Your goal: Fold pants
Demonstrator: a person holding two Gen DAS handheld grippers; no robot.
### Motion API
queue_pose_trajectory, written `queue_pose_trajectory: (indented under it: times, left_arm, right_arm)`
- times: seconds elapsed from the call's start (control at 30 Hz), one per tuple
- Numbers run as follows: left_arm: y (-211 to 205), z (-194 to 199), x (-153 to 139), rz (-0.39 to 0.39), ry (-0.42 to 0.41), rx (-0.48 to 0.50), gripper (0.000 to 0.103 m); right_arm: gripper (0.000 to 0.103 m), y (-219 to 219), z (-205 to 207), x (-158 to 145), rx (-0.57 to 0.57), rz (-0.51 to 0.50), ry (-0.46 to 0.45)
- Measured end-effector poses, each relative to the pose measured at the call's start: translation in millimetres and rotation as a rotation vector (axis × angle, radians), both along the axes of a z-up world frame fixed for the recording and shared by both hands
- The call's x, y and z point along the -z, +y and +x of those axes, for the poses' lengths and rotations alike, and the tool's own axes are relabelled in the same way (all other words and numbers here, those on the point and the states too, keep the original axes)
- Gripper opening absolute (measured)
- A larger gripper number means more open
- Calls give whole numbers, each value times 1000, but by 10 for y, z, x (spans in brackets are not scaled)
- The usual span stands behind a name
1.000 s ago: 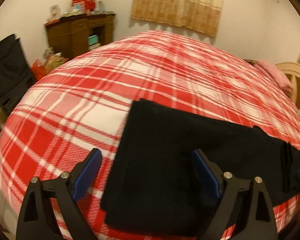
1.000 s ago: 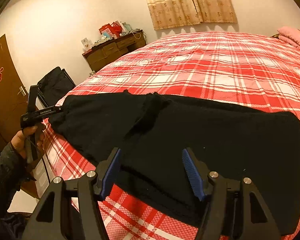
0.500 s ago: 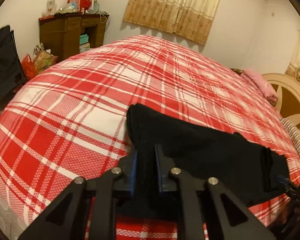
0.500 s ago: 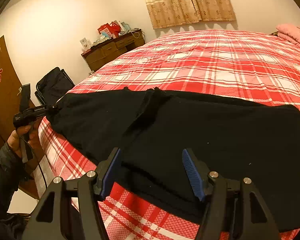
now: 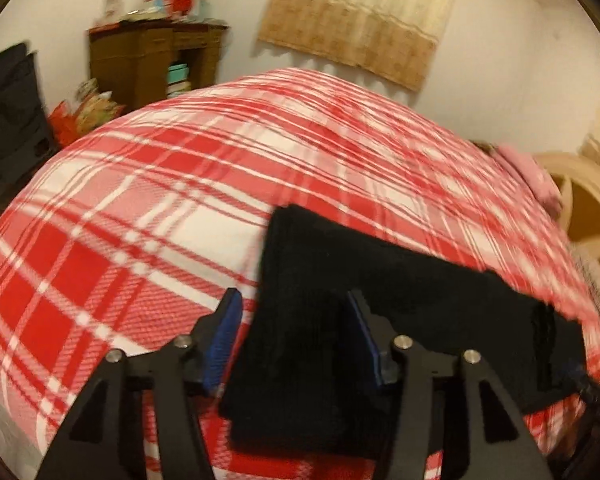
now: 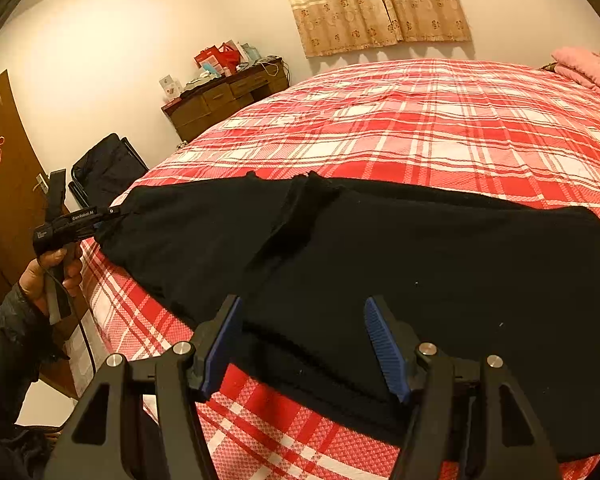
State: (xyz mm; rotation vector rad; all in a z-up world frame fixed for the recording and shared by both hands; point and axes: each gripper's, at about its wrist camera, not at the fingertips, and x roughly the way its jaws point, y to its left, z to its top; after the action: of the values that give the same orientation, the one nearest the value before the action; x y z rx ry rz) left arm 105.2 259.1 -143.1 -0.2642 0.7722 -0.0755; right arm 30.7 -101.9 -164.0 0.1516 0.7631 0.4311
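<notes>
Black pants (image 6: 380, 256) lengthwise along bed edge (image 6: 260, 420)

We look down close from both wrists across the bed (image 5: 148, 208); both views share the black pants (image 6: 420, 264).

one pair of black pants (image 6: 420, 264), two hand-held grippers, one pink pillow (image 6: 588, 70), one wooden desk (image 6: 224, 98).

Plaid bedspread (image 6: 440, 128), wood dresser (image 6: 224, 100) w/ clutter — curtain (image 6: 376, 4), pink pillow (image 6: 588, 70).
</notes>
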Motion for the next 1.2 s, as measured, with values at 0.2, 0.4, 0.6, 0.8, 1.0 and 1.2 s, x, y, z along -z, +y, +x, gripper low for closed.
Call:
queue_pose_trajectory:
  times: [0.2, 0.4, 0.6, 0.8, 1.0, 1.2]
  left_arm:
    - [-18, -75, -62, -104, -11, 69, 15]
    - [-39, -178, -241, -171, -77, 51, 15]
    - [-209, -249, -614, -254, -173, 108, 15]
    - [-564, -265, -913, -259, -229, 200, 15]
    - [-1021, -281, -1119, -268, -272, 322, 15]
    - [-1512, -266, -1318, -297, -298, 445, 15]
  right_arm:
    - [65, 11, -3, -2, 5, 2, -2]
    - [65, -17, -5, -23, 12, 6, -5]
    - [65, -60, -2, -79, 26, 7, -10]
    - [65, -150, -69, -281, 47, 11, -46]
    - [65, -322, -162, -425, 77, 8, -72]
    - [65, -589, -212, -446, 158, 29, -71]
